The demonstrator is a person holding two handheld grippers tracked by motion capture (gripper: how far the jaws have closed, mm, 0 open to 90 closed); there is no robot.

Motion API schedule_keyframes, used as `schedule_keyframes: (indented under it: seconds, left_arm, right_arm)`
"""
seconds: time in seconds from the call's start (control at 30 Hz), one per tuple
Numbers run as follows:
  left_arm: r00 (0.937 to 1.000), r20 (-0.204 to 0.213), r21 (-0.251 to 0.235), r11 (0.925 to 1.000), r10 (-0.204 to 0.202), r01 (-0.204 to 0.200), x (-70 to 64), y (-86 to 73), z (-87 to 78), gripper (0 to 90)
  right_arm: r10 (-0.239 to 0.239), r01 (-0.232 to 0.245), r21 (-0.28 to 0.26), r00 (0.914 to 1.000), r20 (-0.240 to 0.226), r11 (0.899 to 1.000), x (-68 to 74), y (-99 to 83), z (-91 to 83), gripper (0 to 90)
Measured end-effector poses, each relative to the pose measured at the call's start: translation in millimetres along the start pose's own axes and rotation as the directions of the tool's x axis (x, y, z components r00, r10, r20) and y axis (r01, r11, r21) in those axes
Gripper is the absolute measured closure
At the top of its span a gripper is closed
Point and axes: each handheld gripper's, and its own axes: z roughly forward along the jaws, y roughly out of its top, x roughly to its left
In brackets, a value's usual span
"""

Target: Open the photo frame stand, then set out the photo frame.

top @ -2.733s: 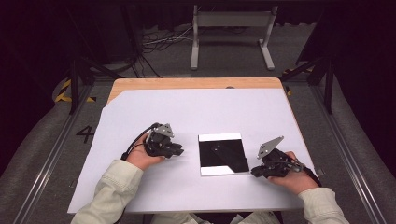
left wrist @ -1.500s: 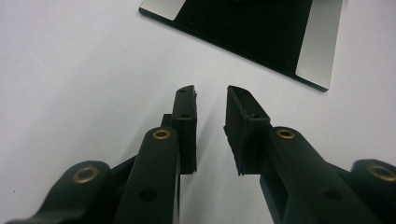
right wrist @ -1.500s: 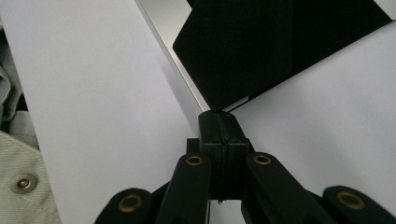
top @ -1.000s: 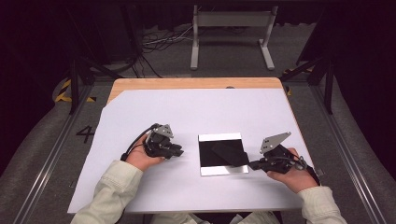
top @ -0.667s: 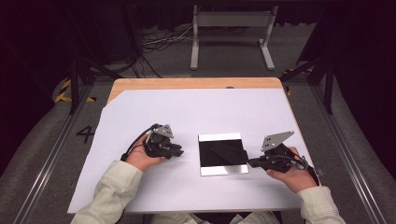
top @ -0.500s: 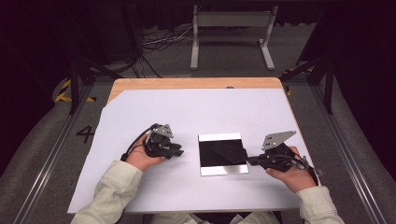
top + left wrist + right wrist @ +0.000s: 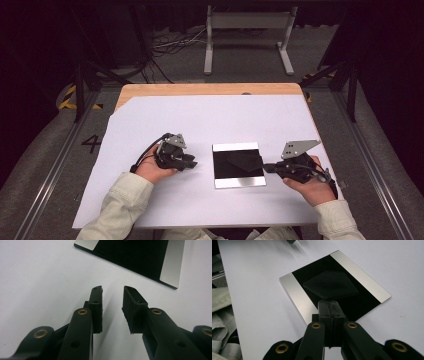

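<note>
At the centre of the high view, a black plate with silver strips lies flat on the white counter. My right hand-held gripper sits clenched at its right edge, pinching nothing I can see. My left hand-held gripper rests released, left of the plate.

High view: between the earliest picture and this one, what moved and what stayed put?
The right gripper moved inward from beside the plate's near right corner to the right edge of the black and silver plate; its jaws are shut, tips at a dark flat piece lying on it. The plate and the left gripper, jaws open beside it, stayed put.
</note>
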Motion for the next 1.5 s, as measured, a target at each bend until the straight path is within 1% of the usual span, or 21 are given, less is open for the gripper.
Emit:
schedule_keyframes:
  seconds: [0.3,0.47,0.73,0.77,0.83,0.93,1.07,1.2,1.37,1.43,1.5]
  left_arm:
    - [1.0000,-0.002,-0.003,1.0000,-0.002,0.002,-0.1,-0.1,0.2,70.2]
    - [1.0000,-0.002,-0.001,1.0000,-0.002,0.002,-0.1,0.0,0.4,70.1]
    - [1.0000,0.000,-0.005,1.0000,0.000,0.000,0.4,0.0,-1.1,69.6]
    - [1.0000,0.000,-0.004,1.0000,-0.002,0.002,0.9,-0.3,-1.6,69.6]
    - [1.0000,-0.005,-0.005,1.0000,-0.003,0.003,0.6,-0.1,-2.1,69.4]
    - [1.0000,0.000,-0.007,1.0000,0.000,0.000,0.7,0.1,-2.6,69.3]
    - [1.0000,-0.002,-0.006,1.0000,-0.001,0.001,0.4,0.2,-2.6,69.3]
    - [1.0000,-0.002,-0.006,1.0000,-0.001,0.001,-0.4,0.5,-2.7,69.2]
    - [1.0000,-0.006,-0.007,1.0000,0.000,0.000,-1.1,0.4,-3.9,69.2]
    - [1.0000,-0.007,-0.007,1.0000,0.000,0.000,-0.8,0.1,-4.5,69.2]
    - [1.0000,-0.008,-0.010,1.0000,0.000,0.000,-0.4,0.1,-4.9,69.1]
  right_arm:
    - [0.001,-0.001,-0.022,0.9999,0.016,1.000,1.2,0.7,-0.5,90.0]
    - [0.006,-0.006,-0.024,0.9999,0.016,1.000,0.7,0.2,-0.5,89.9]
    - [0.004,-0.004,0.004,1.0000,0.004,1.000,-1.2,-1.0,-2.9,89.8]
    - [0.004,-0.005,0.012,0.9998,0.021,1.000,-2.0,-1.6,-5.0,89.8]
    - [0.018,-0.018,0.006,0.9996,0.024,1.000,-4.0,-2.5,-8.5,89.8]
    - [0.025,-0.025,0.000,0.9992,0.031,1.000,-5.4,-3.2,-12.2,89.8]
    - [0.051,-0.050,-0.037,0.9979,0.041,0.998,-8.2,-4.2,-19.7,89.1]
    - [0.089,-0.086,-0.074,0.9947,0.051,0.994,-9.6,-4.2,-24.7,86.0]
    - [0.148,-0.134,-0.152,0.9853,0.086,0.979,-12.6,-5.7,-32.4,81.4]
    - [0.164,-0.147,-0.172,0.9821,0.093,0.974,-14.3,-6.6,-35.0,80.1]
    - [0.171,-0.152,-0.178,0.9807,0.095,0.972,-15.4,-7.3,-36.2,78.2]
